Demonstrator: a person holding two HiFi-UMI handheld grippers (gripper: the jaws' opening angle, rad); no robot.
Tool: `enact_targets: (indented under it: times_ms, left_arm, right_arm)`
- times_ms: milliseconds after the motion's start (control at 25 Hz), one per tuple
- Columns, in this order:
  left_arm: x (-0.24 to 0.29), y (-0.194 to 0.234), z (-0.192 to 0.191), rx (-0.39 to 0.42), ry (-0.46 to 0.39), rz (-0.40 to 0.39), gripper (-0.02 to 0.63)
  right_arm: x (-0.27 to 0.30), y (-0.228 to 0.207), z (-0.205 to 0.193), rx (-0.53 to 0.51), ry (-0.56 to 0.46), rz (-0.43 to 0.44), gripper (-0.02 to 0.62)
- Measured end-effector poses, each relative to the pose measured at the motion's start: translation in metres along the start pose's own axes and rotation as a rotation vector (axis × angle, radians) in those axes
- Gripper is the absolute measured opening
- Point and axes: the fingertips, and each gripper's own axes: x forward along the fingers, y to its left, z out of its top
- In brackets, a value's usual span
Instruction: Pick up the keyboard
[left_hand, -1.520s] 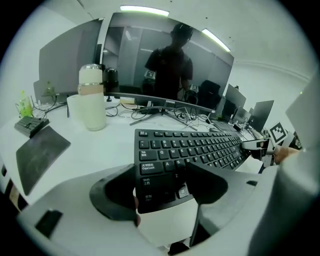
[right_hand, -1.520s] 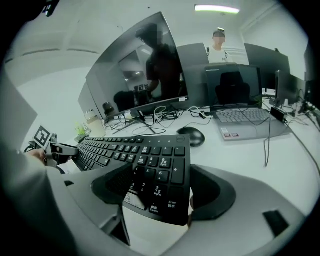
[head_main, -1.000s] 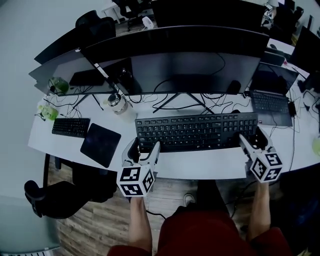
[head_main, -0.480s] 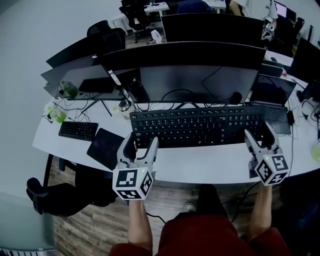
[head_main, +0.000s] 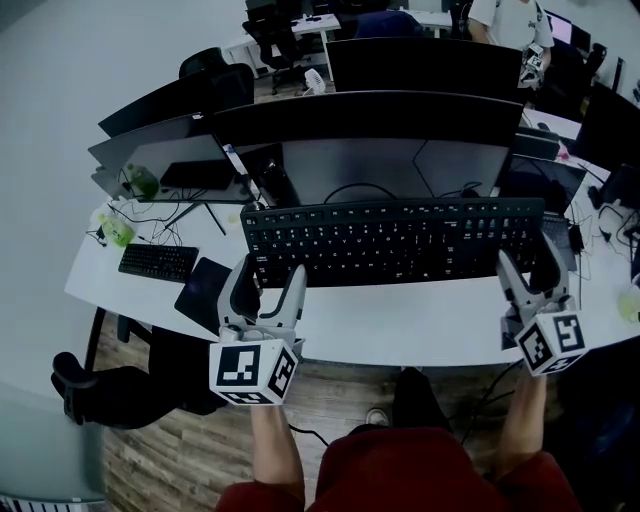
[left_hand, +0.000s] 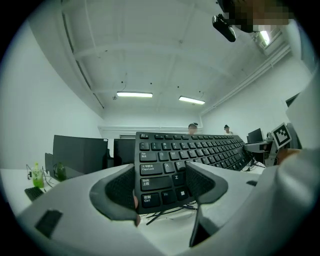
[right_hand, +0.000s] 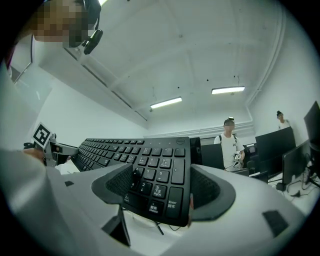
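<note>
Keyboard (head_main: 395, 243) has risen, clamped by left gripper (head_main: 270, 272) and right gripper (head_main: 528, 265).

White desk (head_main: 400, 322); on it a small black keyboard (head_main: 157, 262), dark pad (head_main: 204, 289), green bottle (head_main: 118, 232), wide monitor (head_main: 400, 150)

My right claw (right_hand: 162, 192), clamped on the number-pad end of the black keyboard (right_hand: 125, 147).
The jaws press against either side of that end, and the rows of keys run off toward the left of the frame. At right, a person (right_hand: 229, 142) in a white shirt stands near dark monitors (right_hand: 274, 142). Ceiling lights (right_hand: 166, 103) glow above centre.
</note>
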Motion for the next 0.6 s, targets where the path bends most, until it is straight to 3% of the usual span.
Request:
enact_targets:
  times_ms: [600]
  left_arm:
    - [-0.0086, -0.0026, 0.0092, 0.020, -0.070, 0.017, 0.305]
  right_arm:
    - [-0.0059, 0.0020, 0.0101, -0.022, -0.072, 0.008, 0.353]
